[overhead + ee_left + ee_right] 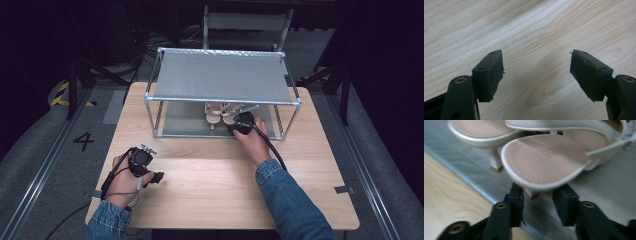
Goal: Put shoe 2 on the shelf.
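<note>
Wooden desk [210,180], grey shoe rack [222,75] on it. Step: releasing cream heeled sandal [544,160] on lower shelf [609,195], beside its pair. Right claw [537,202] open around heel, not pressing. Left claw [536,75] open, empty. Next: withdraw straight back, clear of heel.

The counter [210,185] is pale wood with a wavy, darker grain running through it. On it, the shoe rack [222,75] has silvery metal tubes and flat grey fabric shelves with a fine woven texture. The two sandals [544,160] on its lower shelf are cream white outside, with blush-pink insoles edged in stitching, a faint gold stamped logo, and tan tips under the heels. Both the left hand-held gripper [156,176] and right hand-held gripper [537,207] are matt black with brass-coloured rivets. The sleeves [292,205] are blue denim.
</note>
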Tool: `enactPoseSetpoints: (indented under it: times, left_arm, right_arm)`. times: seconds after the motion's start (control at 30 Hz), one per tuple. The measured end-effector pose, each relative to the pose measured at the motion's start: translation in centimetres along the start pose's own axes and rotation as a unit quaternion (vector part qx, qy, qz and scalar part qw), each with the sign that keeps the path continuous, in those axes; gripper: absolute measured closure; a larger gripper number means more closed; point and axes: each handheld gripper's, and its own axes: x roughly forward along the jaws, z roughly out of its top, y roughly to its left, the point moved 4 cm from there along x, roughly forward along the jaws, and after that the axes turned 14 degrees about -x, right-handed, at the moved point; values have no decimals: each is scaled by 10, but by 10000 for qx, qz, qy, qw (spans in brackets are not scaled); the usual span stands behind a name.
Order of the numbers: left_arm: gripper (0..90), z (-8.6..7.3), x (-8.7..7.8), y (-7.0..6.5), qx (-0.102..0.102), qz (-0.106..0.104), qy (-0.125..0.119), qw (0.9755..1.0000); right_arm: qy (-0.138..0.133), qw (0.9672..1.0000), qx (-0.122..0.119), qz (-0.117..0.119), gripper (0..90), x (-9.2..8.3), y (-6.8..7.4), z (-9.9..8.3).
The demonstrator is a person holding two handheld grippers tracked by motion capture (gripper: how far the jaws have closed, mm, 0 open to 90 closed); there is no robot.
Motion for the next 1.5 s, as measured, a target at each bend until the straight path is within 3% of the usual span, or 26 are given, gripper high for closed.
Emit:
enactPoseSetpoints:
  times: [0.07,0.37,0.67,0.83,1.1,1.33,1.5]
  left_arm:
    - [275,1,1,0,46,10,3,10000]
    - [274,7,0,-4,53,-23,-27,10000]
    - [268,19,-1,-9,213,-80,-77,9997]
    - [267,22,-1,-10,254,-109,-81,9996]
    - [262,22,-3,-13,311,-101,-50,9995]
    - [260,21,-1,-10,314,-72,43,9995]
    - [258,21,-2,-7,274,-100,91,9995]
  right_arm:
    - [-31,9999,127,1,564,-9,0,-2]
    - [-116,9996,248,114,503,-53,0,-14]
    - [-129,9995,272,115,461,-107,-5,-36]
    - [-86,9995,283,102,450,-128,-6,-50]
    - [-12,9992,391,129,412,-147,-8,-66]
    - [354,9974,593,218,377,-163,-11,-89]
    - [561,9958,703,145,363,-170,-18,-102]
